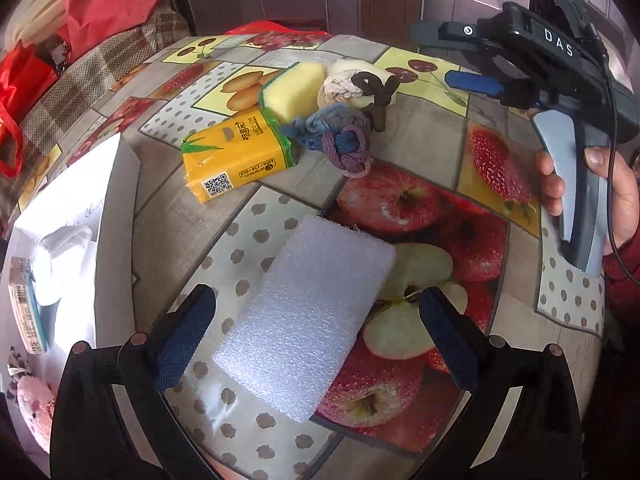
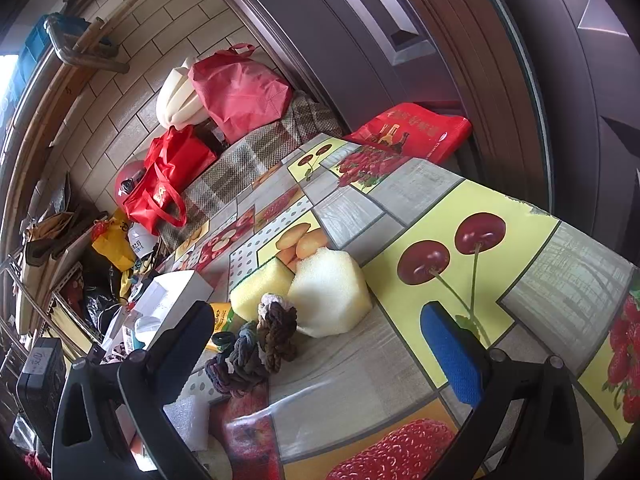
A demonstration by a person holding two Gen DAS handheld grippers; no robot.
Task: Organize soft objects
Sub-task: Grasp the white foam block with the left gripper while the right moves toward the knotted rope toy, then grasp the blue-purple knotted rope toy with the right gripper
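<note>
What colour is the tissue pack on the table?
The tissue pack is yellow-orange with green ends, clearest in the left wrist view.

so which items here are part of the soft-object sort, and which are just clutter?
Job: white foam pad, yellow sponge, cream foam block, knotted ropes, tissue pack, white box.
Clutter: red bags, fruit-print tablecloth.

Between the jaws lies a white foam pad (image 1: 308, 320), finely pebbled and matt. Beyond them: a glossy plastic-wrapped tissue pack (image 1: 240, 156), a porous yellow sponge (image 1: 292, 90), knotted cloth ropes (image 1: 340, 140). The tablecloth (image 1: 420, 128) looks smooth and shiny.
</note>
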